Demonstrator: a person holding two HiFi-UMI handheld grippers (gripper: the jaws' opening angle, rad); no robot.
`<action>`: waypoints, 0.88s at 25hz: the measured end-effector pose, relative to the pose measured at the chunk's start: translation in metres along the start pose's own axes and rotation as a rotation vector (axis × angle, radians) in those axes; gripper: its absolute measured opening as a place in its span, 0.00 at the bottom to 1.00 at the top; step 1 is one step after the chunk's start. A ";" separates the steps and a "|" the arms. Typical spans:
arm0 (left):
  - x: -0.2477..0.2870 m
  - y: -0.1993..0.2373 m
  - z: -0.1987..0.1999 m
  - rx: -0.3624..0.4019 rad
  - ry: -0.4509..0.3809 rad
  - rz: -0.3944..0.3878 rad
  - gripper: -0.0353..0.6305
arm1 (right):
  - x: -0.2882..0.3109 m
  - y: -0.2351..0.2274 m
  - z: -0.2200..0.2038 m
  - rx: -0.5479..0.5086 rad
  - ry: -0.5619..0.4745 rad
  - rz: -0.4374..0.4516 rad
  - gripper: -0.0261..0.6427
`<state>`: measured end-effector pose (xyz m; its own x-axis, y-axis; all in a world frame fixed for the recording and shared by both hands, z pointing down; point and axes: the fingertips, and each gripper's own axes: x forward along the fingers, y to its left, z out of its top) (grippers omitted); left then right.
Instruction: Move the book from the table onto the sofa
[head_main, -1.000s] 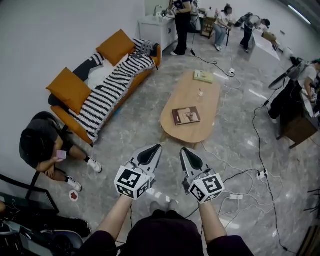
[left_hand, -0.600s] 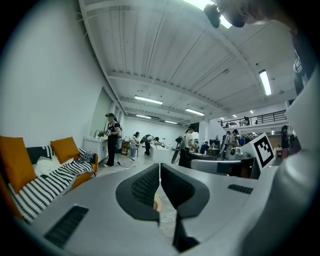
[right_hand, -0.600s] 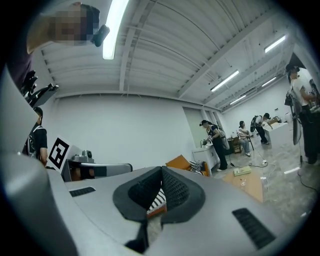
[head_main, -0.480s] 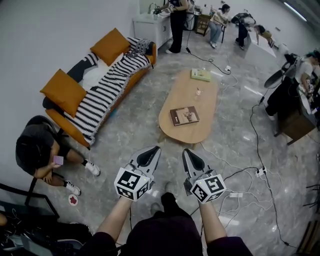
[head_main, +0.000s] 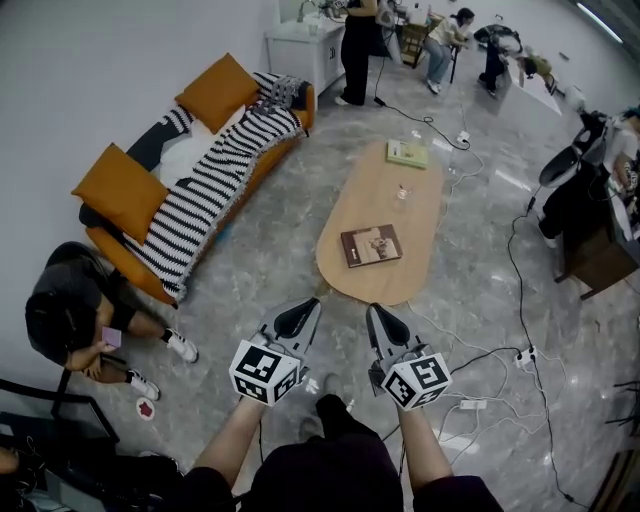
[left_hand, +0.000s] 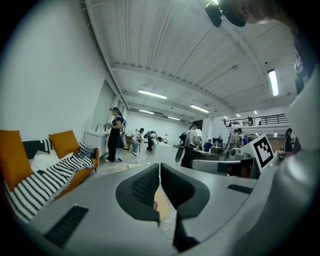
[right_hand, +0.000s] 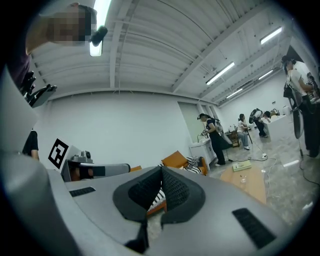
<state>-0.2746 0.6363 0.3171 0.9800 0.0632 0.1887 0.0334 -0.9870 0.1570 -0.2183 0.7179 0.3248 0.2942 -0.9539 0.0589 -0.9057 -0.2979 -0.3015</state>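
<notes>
While we hold both grippers low in front of us, left gripper (head_main: 299, 314) and right gripper (head_main: 381, 320) have jaws closed together, nothing gripped. Beyond them, the brown book (head_main: 371, 246) lies flat at the near end of the oval table (head_main: 378, 198), clear of both. The sofa (head_main: 125, 260) sits farther left, against the wall.

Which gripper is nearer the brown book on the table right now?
Right. The right gripper hangs short of the table, almost in line with the brown book; the left gripper is also short of it, farther to the left.
</notes>
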 end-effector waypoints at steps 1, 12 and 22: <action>0.010 0.005 0.000 -0.002 0.005 0.001 0.09 | 0.007 -0.008 -0.001 0.004 0.006 0.001 0.07; 0.097 0.038 0.010 -0.008 0.052 0.012 0.09 | 0.062 -0.081 0.007 0.059 0.041 0.008 0.07; 0.135 0.064 0.023 0.007 0.075 -0.001 0.09 | 0.096 -0.111 0.016 0.084 0.044 -0.006 0.07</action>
<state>-0.1355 0.5781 0.3303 0.9625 0.0753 0.2607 0.0365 -0.9879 0.1507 -0.0843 0.6599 0.3488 0.2843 -0.9533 0.1023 -0.8748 -0.3016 -0.3792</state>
